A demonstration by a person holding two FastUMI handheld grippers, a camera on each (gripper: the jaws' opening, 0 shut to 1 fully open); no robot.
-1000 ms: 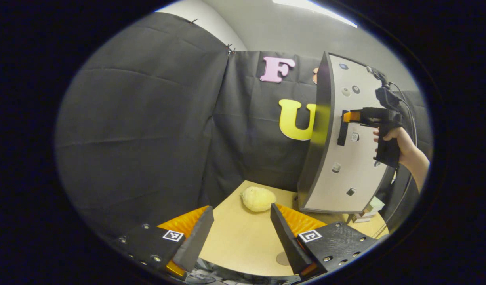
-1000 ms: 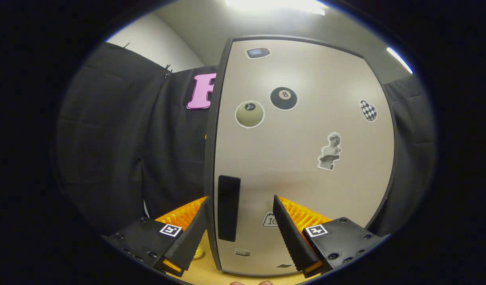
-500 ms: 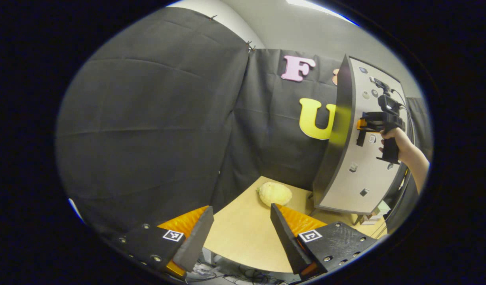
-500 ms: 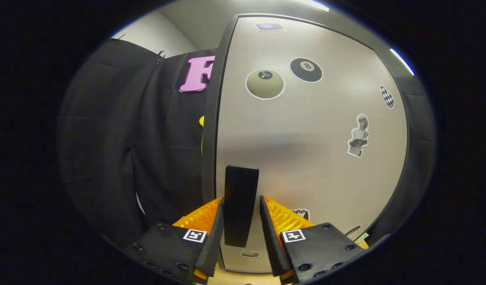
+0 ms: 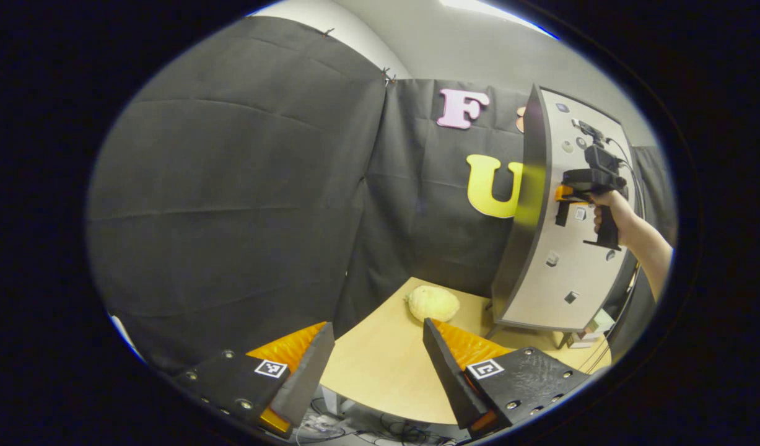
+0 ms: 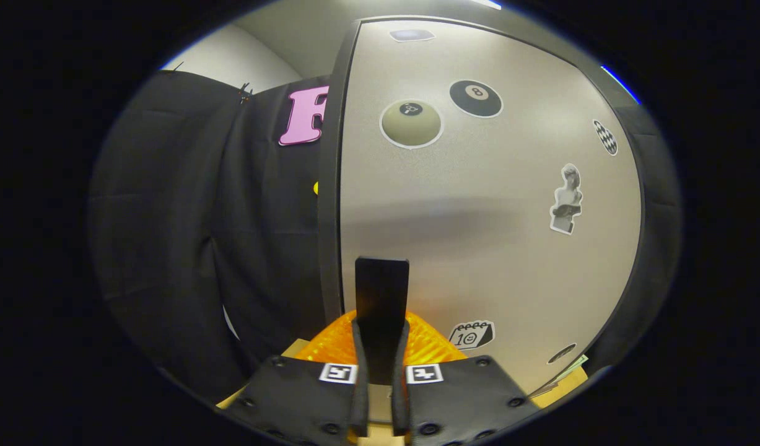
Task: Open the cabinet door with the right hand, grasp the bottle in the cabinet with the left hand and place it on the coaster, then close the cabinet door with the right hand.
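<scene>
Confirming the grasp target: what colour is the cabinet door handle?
Black handle, clearest in the right gripper view.

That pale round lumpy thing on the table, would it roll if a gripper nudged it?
Probably a wobble, not a clean roll: the pale lump looks oval and bumpy, lying on its side on the flat table. It may be squashy or light; the surface looks matte, but that is unclear.

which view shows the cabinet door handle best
The right gripper view: the door handle stands close and centered, with the right gripper shut on its lower end. In the left gripper view the handle is small and distant on the cabinet door.
</scene>
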